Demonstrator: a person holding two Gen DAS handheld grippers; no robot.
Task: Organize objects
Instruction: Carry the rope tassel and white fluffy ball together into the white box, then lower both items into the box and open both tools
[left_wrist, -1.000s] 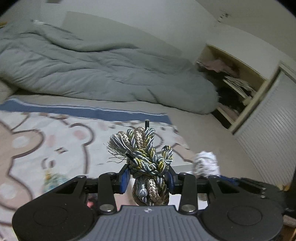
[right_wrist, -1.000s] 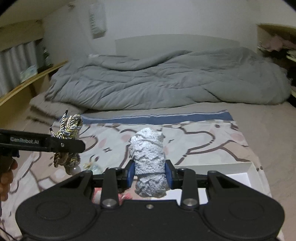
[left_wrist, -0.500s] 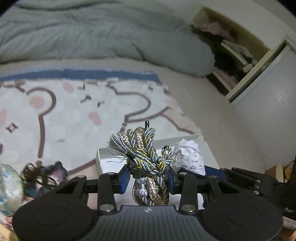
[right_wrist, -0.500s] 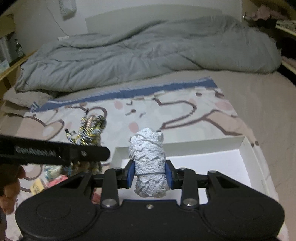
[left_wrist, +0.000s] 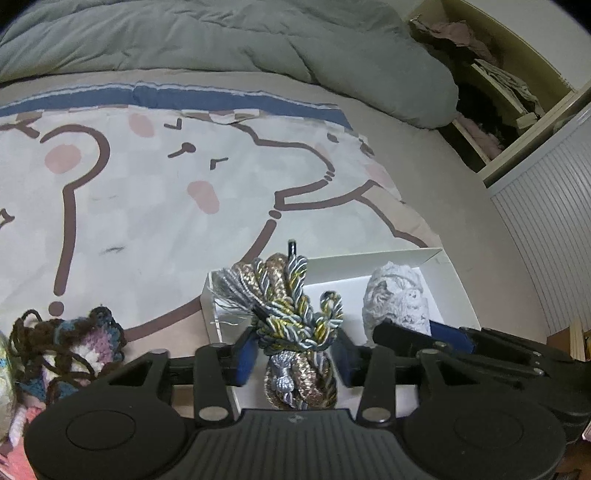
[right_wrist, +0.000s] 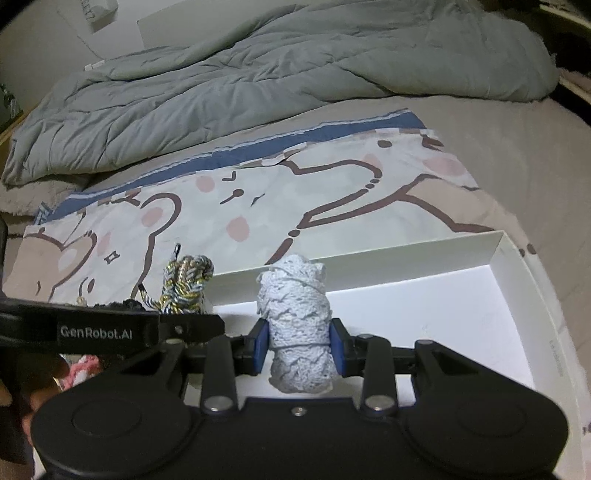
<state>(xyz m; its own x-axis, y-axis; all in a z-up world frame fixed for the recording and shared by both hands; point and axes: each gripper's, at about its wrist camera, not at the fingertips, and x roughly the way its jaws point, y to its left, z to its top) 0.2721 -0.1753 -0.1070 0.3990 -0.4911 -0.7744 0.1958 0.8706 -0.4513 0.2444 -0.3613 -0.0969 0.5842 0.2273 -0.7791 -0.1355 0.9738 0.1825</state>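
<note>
Braided cord bundle (left_wrist: 295, 317) may snag as my left gripper (left_wrist: 295, 354) opens (over the white box (right_wrist: 509, 258)); right gripper (right_wrist: 299, 347) clamps the lace roll (right_wrist: 295, 321).

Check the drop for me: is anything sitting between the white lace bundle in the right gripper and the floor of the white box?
Nothing visible does. The white lace bundle, clamped in the right gripper, hangs over the white box, whose floor looks bare. The braided cord bundle sits between the left gripper's opening jaws at the box's left end, clear of it.
</note>
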